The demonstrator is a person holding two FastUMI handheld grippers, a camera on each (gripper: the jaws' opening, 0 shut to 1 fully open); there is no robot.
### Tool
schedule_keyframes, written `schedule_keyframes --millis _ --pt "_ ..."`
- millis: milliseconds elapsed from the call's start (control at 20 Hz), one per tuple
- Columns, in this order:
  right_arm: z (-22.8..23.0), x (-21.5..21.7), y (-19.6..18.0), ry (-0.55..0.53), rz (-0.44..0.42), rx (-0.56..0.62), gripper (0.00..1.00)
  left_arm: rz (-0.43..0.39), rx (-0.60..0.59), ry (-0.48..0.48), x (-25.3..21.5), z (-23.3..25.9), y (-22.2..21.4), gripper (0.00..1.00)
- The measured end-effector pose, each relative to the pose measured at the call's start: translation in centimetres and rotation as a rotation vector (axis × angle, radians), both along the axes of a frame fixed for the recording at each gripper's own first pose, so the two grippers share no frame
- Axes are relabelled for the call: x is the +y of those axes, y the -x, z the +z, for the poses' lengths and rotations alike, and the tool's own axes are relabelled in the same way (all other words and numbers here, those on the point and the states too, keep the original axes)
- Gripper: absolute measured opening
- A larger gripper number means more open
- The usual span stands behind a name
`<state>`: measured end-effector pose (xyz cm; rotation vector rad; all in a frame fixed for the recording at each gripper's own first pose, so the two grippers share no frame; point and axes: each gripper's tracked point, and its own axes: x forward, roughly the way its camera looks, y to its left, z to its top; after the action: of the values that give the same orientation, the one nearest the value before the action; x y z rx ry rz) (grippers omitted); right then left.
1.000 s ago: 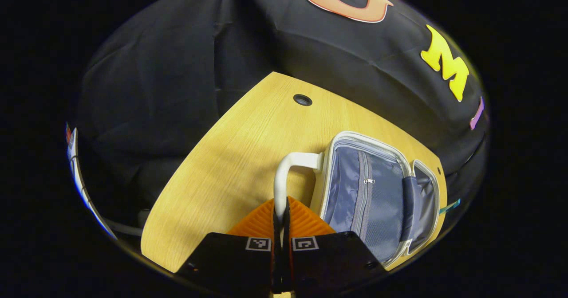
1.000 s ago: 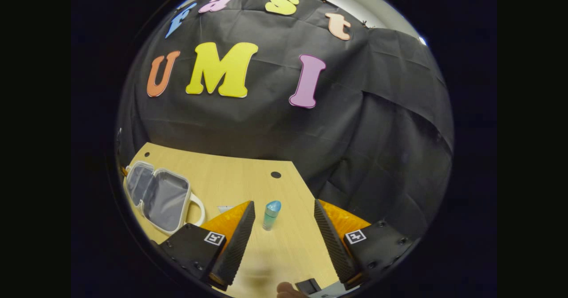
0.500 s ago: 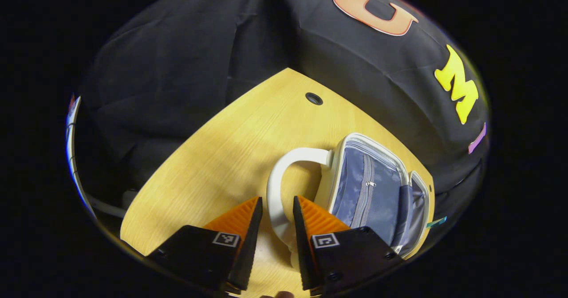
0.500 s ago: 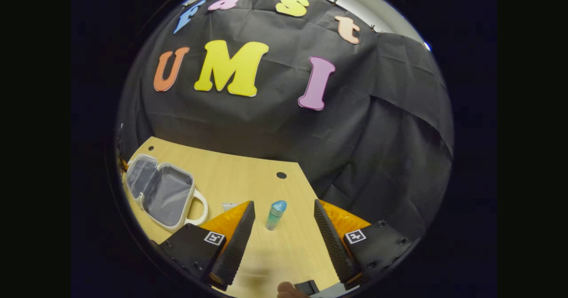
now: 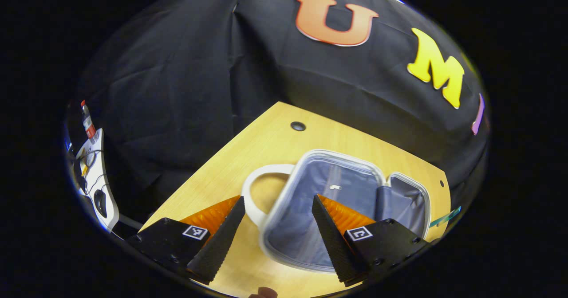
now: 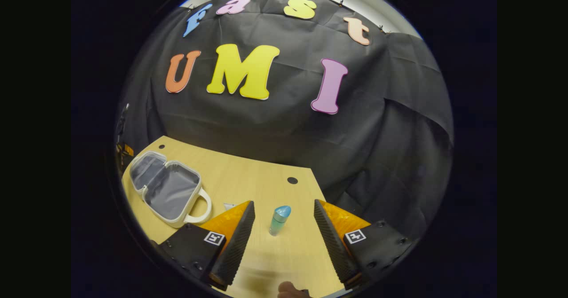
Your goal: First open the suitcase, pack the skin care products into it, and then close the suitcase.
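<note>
A small white suitcase [image 5: 284,187] lies open and flat on the wooden table [image 5: 266,143], its grey-blue lining facing up; it appears again in the right gripper view as the suitcase [image 6: 166,187] at the table's left. My left gripper [image 5: 277,227] is open, hovering just above the suitcase's white handle [image 5: 250,196] and near rim, touching neither. A teal skin care bottle [image 6: 279,220] with a blue cap stands upright on the table. My right gripper [image 6: 282,236] is open and the bottle stands a short way ahead, between the lines of its fingers.
A small white item [image 6: 228,205] lies on the table between the suitcase and the bottle. The table has round cable holes [image 5: 297,126], [image 6: 292,180]. Off the table's left edge stands white equipment with cables [image 5: 95,187]. Black cloth walls the far sides.
My left gripper was shut on the suitcase handle, then opened, let it go and drew back. The suitcase now lies flat. My right gripper edged a little toward the bottle.
</note>
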<state>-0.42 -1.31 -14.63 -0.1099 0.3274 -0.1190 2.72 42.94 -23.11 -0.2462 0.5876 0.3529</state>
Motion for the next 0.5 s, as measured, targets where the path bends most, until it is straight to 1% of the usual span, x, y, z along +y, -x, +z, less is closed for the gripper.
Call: schedule_keyframes --millis 150,300,500 --pt "-0.4 -1.8 -0.5 -0.014 0.038 -0.002 0.8 -0.04 -0.061 -0.048 -6.3 3.0 -0.8 0.98" --pt "-1.0 -3.7 -1.0 -0.039 0.061 0.002 0.79 -0.108 -0.115 -0.1 -13.3 5.0 -1.5 0.98" --pt "-1.6 -6.3 -1.7 -0.059 0.073 0.007 0.8 -0.198 -0.164 -0.096 -24.2 6.5 -3.3 0.98"
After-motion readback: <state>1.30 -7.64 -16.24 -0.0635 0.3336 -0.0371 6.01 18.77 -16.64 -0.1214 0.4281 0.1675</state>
